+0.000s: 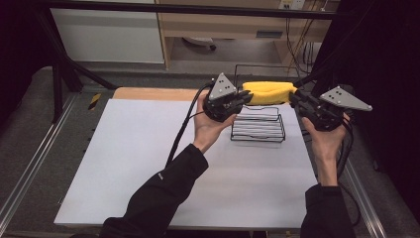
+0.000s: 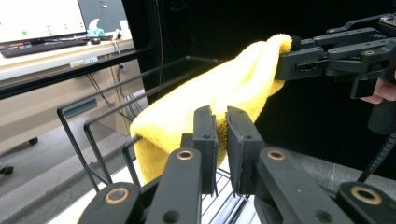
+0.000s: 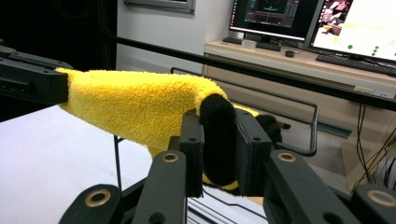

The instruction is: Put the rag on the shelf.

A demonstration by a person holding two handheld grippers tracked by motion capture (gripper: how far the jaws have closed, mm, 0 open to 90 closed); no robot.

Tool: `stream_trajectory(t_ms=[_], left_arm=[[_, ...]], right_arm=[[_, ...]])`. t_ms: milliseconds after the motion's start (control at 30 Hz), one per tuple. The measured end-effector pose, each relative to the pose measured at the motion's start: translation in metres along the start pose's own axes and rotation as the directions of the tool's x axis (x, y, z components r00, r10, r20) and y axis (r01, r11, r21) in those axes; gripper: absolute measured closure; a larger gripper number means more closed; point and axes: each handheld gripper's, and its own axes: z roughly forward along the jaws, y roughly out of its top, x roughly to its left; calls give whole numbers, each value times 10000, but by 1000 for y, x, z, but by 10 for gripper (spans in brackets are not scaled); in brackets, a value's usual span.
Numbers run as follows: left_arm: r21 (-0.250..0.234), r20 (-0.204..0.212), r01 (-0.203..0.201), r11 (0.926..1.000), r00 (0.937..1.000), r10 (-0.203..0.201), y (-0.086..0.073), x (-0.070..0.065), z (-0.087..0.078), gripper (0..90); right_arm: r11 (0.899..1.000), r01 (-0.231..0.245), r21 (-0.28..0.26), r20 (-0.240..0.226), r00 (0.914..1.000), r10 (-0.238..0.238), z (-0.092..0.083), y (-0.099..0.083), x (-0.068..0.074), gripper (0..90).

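A fuzzy yellow cloth (image 1: pixel 270 91) hangs stretched between my two grippers, just above the back of a black wire rack (image 1: pixel 257 129). My left gripper (image 1: pixel 246 96) is shut on the cloth's left end; in the left gripper view the cloth (image 2: pixel 219 84) runs from my jaws (image 2: pixel 221 114) up to the right gripper (image 2: pixel 287 49). My right gripper (image 1: pixel 293 97) is shut on the right end. In the right gripper view a black fuzzy part of the cloth (image 3: pixel 140 100) sits between the jaws (image 3: pixel 218 116), and the left gripper (image 3: pixel 60 86) holds the far end.
The rack stands at the back right of a white table sheet (image 1: pixel 148 163). Its upright wire frame (image 2: pixel 88 126) rises behind the cloth. A black bar (image 1: pixel 198 9) crosses above the far edge. Metal rails (image 1: pixel 29 168) run along both sides.
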Motion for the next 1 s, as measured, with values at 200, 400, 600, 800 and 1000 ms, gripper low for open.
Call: stream_trajectory(t_ms=[200, 400, 600, 800, 1000], left_arm=[[193, 138, 78, 9998, 9999, -80, 12, 2, -11, 731], [-8, 24, 538, 9986, 9985, -538, 34, 12, -14, 769], [1056, 227, 857, 9907, 9958, -886, 33, 15, 6, 897], [1781, 458, 763, 9810, 9953, -857, 16, 11, 16, 899], [2065, 314, 506, 9771, 9978, -583, 7, 9, 23, 900]], right_arm=[[10000, -55, -32, -84, 9999, 55, -1, -7, -1, 757], [9999, 127, 12, -105, 9999, -127, -3, -10, 0, 755], [9997, 220, 75, -152, 9996, -219, -5, -15, 0, 745], [9993, 351, 136, -281, 9990, -347, -8, -18, 0, 718], [9981, 513, 331, -400, 9979, -500, -10, -15, 4, 661]])
